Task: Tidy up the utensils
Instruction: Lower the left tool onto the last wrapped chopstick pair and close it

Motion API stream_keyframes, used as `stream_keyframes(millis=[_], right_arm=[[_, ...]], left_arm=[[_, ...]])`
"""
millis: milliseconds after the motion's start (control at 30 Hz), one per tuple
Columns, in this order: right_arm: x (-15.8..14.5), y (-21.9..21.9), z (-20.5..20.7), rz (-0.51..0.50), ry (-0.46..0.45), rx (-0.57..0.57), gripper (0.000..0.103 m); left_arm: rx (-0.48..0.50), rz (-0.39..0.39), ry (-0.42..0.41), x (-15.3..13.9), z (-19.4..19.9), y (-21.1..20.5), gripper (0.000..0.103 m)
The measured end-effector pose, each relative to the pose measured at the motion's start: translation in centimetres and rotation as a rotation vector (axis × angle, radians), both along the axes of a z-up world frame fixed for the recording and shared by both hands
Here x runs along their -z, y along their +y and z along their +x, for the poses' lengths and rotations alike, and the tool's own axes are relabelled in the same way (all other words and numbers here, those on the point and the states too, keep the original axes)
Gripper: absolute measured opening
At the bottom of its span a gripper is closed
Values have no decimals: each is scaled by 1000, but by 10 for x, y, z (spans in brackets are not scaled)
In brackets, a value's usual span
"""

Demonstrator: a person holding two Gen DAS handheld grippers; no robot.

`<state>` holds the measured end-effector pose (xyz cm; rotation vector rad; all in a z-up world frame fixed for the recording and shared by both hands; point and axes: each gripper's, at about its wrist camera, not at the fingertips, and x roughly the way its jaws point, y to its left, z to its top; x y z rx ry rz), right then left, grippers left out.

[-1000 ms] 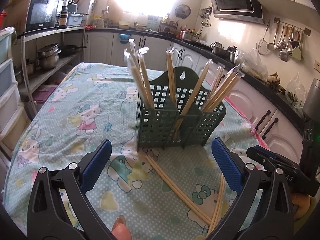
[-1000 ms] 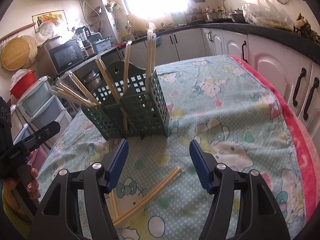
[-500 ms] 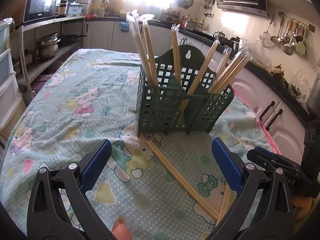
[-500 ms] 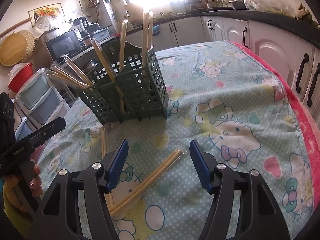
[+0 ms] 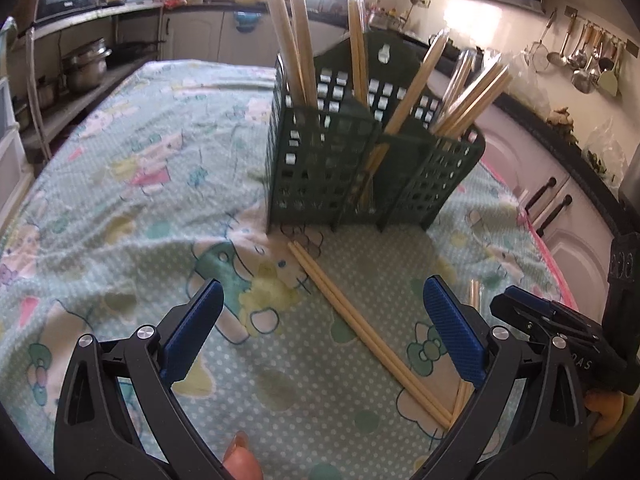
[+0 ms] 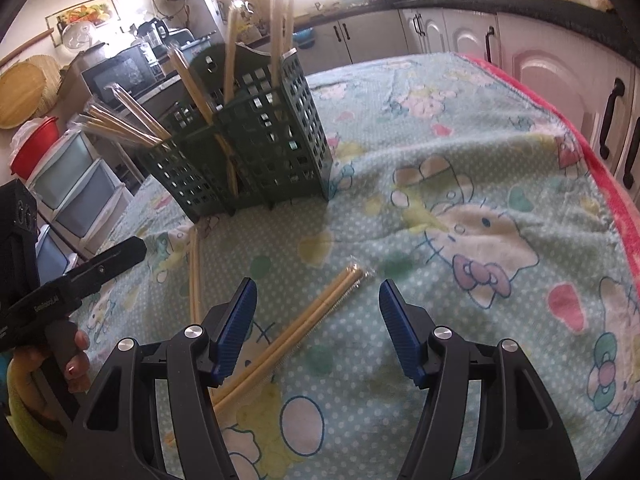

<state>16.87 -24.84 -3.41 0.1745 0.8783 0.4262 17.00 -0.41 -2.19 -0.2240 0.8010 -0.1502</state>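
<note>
A dark green slotted utensil holder (image 5: 360, 168) stands upright on the patterned tablecloth (image 5: 132, 200), holding several wrapped chopstick pairs. One wrapped pair (image 5: 360, 326) lies on the cloth in front of it, between my left gripper's (image 5: 322, 334) open, empty fingers. Another pair (image 5: 468, 372) lies by the right finger. In the right wrist view the holder (image 6: 256, 140) stands ahead; my right gripper (image 6: 316, 328) is open and empty over a wrapped pair (image 6: 304, 328). The other pair (image 6: 195, 276) lies to the left.
The table's pink right edge (image 6: 580, 152) runs beside white cabinets (image 6: 560, 72). The right gripper's body (image 5: 568, 340) shows low right in the left wrist view; the left gripper (image 6: 72, 284) and hand show left in the right wrist view. Shelves (image 5: 80, 68) stand left.
Both grippers have moved forward and down toward the cloth. The holder and the loose chopsticks look larger and closer. Both stay open.
</note>
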Motion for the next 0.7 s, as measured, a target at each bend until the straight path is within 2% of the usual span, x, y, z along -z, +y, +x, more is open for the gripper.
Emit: stream_keyframes(millis=[167,367,567,700], right_arm=[[9,2,9,-1,41,3,61],[16,9,20,-18,67,-2,60],[18,15,29,-38,64,7,56],[20,20,31,-65,43,14,52]], left_arm=[[8,-26,59,15,10,0,92],[24,-97,140,29,30,-1,82],[-30,-53,166,33,51,-5,73],[-63,28,170,34,60,-13,65]])
